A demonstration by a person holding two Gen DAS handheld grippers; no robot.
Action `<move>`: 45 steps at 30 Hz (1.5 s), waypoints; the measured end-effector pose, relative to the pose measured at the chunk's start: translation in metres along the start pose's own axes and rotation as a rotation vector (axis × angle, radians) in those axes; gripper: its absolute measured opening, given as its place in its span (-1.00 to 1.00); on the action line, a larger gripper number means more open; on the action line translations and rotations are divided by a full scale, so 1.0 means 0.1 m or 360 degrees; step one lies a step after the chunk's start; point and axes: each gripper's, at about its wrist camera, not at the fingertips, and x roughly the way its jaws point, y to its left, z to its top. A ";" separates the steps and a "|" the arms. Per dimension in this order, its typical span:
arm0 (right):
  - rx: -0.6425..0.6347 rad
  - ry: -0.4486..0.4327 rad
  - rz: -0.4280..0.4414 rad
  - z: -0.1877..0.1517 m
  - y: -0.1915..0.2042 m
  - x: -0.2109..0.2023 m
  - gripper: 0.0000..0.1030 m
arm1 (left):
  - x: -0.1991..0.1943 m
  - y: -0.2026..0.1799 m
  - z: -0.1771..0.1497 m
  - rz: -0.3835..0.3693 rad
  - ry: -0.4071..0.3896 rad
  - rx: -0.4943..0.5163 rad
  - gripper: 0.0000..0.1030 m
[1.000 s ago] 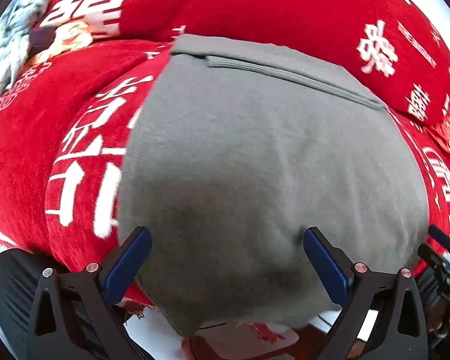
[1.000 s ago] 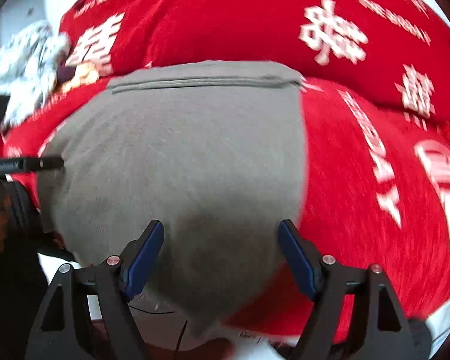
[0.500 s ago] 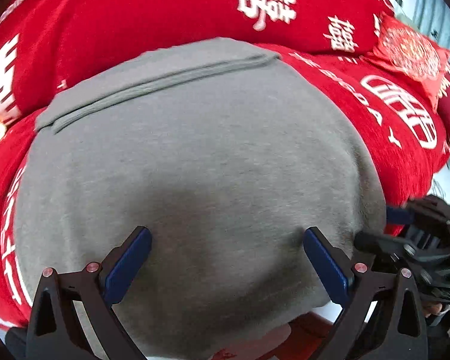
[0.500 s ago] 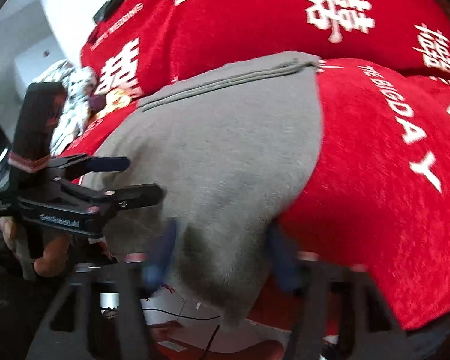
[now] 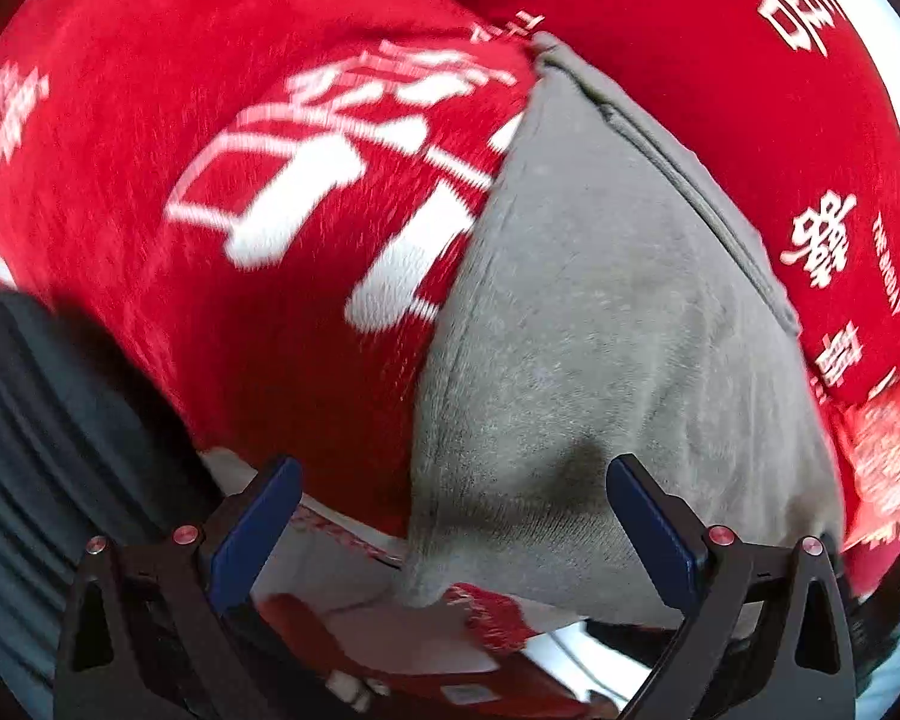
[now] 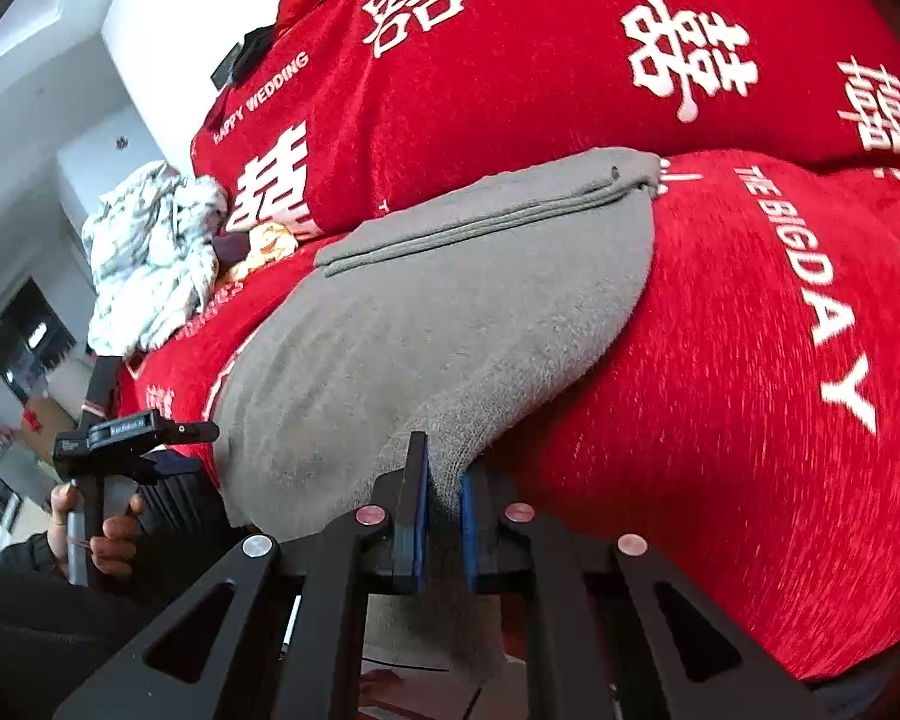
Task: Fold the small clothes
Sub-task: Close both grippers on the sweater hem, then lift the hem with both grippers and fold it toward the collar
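While the grey garment [image 6: 450, 324] lies spread on the red sofa cover [image 6: 720, 360], its near corner at 6 o'clock is pinched tight between the pads of the right gripper [image 6: 444, 516]. At 9 o'clock the left gripper [image 5: 450, 528] hangs with its jaws spread wide — gripping nothing, the cloth's left edge between them. Farther off, at 10 o'clock, sits a crumpled white-patterned cloth [image 6: 150, 252].

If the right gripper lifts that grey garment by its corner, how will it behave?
Probably floppy: the grey garment drapes over the red cover's edge and bunches where the right gripper pinches it. Likely light. Its fuzzy knit probably won't slip.
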 end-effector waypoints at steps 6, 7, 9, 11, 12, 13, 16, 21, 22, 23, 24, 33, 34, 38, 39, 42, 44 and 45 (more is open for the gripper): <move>0.0006 0.0040 -0.0029 0.00 -0.01 0.05 -0.81 | 0.19 -0.31 -0.02 0.0024 0.0015 0.0155 0.97; 0.0009 0.0054 -0.0034 -0.01 -0.02 0.05 -0.81 | 0.19 -0.34 -0.03 0.0043 0.0002 0.0175 0.87; 0.0014 0.0072 -0.0052 -0.02 -0.03 0.07 -0.81 | 0.13 -0.33 -0.02 0.0051 -0.0030 0.0156 0.62; 0.0007 0.0086 -0.0068 -0.03 -0.02 0.08 -0.81 | 0.02 -0.30 -0.01 0.0048 -0.0066 0.0157 0.15; 0.0002 0.0089 -0.0072 -0.03 -0.02 0.07 -0.81 | -0.01 -0.30 0.00 0.0046 -0.0069 0.0177 0.04; -0.0004 0.0092 -0.0074 -0.03 -0.01 0.07 -0.81 | -0.04 -0.32 0.00 0.0048 -0.0071 0.0209 -0.15; -0.0008 0.0102 -0.0077 -0.02 -0.03 0.07 -0.81 | -0.09 -0.38 -0.02 0.0022 -0.0060 0.0310 -0.63; -0.0005 0.0102 -0.0081 0.00 -0.02 0.05 -0.81 | -0.20 -0.51 -0.01 0.0064 -0.0099 0.0402 -0.65; -0.0002 0.0097 -0.0080 0.01 -0.01 0.03 -0.81 | -0.27 -0.50 0.00 0.0058 -0.0116 0.0410 -0.66; 0.0003 0.0089 -0.0079 0.02 -0.02 0.00 -0.81 | -0.34 -0.52 0.02 0.0044 -0.0141 0.0416 -0.66; 0.0012 0.0080 -0.0073 0.04 -0.02 -0.01 -0.81 | -0.39 -0.54 0.06 0.0031 -0.0160 0.0419 -0.66; 0.0156 -0.0090 0.0018 0.53 -0.18 -0.02 -0.81 | -0.51 -0.93 0.73 -0.0074 -0.0347 0.0470 -0.66; 0.0162 -0.0103 0.0003 0.62 -0.19 0.03 -0.81 | -0.45 -0.98 0.83 -0.0062 -0.0357 0.0481 -0.66; 0.0201 -0.0108 -0.0040 0.92 -0.26 0.26 -0.81 | -0.14 -1.05 1.17 -0.0050 -0.0295 0.0421 -0.66; 0.0218 -0.0097 -0.0062 0.98 -0.30 0.33 -0.81 | -0.06 -1.07 1.22 -0.0046 -0.0275 0.0414 -0.66; 0.0260 -0.0022 -0.0129 1.06 -0.41 0.59 -0.81 | 0.17 -1.06 1.32 -0.0016 -0.0210 0.0407 -0.65; 0.0285 0.0036 -0.0166 1.06 -0.47 0.72 -0.77 | 0.27 -1.02 1.34 -0.0015 -0.0147 0.0391 -0.56; 0.0314 0.0074 -0.0181 1.04 -0.50 0.79 -0.75 | 0.26 -0.99 1.34 -0.0036 -0.0147 0.0381 -0.50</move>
